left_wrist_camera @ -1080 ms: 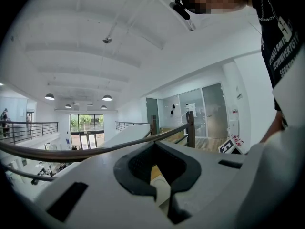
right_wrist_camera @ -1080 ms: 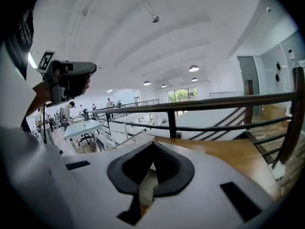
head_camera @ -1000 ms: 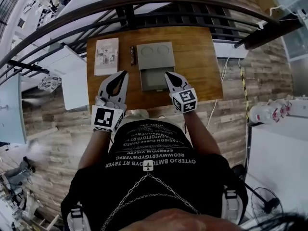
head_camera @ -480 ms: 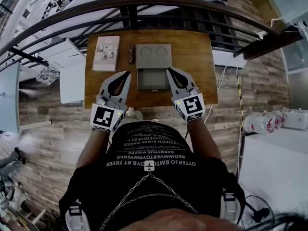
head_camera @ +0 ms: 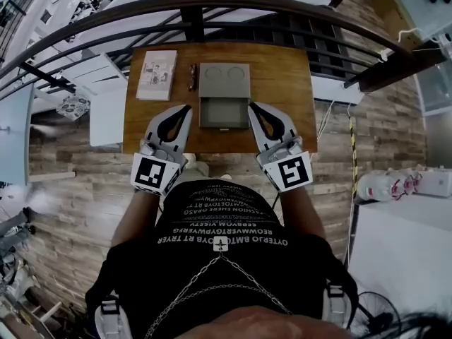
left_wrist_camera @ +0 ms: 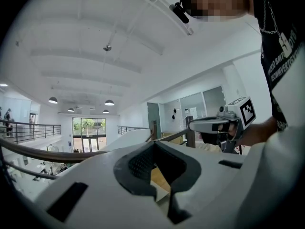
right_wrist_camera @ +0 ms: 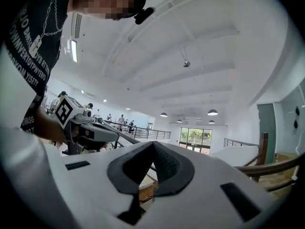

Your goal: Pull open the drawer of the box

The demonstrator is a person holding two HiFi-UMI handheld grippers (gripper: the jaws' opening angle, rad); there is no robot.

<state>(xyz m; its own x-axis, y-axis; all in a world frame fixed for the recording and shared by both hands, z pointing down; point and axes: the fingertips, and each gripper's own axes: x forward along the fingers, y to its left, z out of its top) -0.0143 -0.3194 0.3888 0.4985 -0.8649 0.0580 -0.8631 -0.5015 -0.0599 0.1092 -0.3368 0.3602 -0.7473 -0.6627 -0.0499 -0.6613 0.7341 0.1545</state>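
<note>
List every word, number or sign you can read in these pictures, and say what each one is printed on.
"OTYERO BMTOYB RT TRYER": black shirt, largest line, upside down in the head view.
"REOMWERTGYPWYERG": same shirt, the next line.
Smaller shirt lines: too small to read reliably.
Booklet: print too blurred to read.
Left gripper and right gripper: square coded patterns only, no letters.

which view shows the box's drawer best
The head view: seen from above, the drawer sticks out of the grey box, open and unobstructed. The left and right gripper views aim too high and show none of it.
</note>
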